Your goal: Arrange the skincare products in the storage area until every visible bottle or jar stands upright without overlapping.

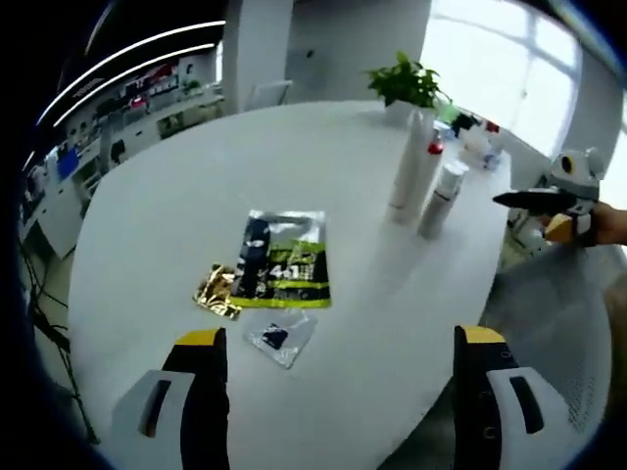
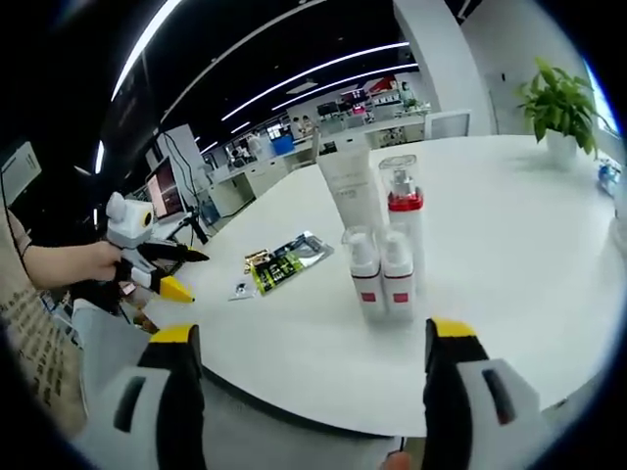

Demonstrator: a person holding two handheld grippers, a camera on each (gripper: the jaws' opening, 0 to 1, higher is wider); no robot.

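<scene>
A: Edges?
B: Round white table [image 2: 509,255]. In the right gripper view its near rim curves just ahead of the jaws, and the bottle group stands not far in from that rim. Bare white top on both sides and behind.

A: What's in the group?
B: Tall white tube [image 2: 351,183], pump bottle with red collar [image 2: 403,211], two short bottles with red bands [image 2: 382,276] touching side by side in front. All upright. In the left gripper view they sit far right, near the table edge.

A: Rest of the table?
B: Green-black sachet [image 1: 282,260] lying flat mid-table, gold packet [image 1: 217,290] at its corner, small clear packet [image 1: 281,337] just beside. Well apart from the bottles. Potted plant [image 1: 407,86] at the far side.

A: Jaws?
B: Left gripper [image 1: 343,392] spread wide, empty, above the table with the sachets ahead. Right gripper [image 2: 306,392] also wide apart, empty, just off the rim, short bottles between its jaw lines but not touched.
</scene>
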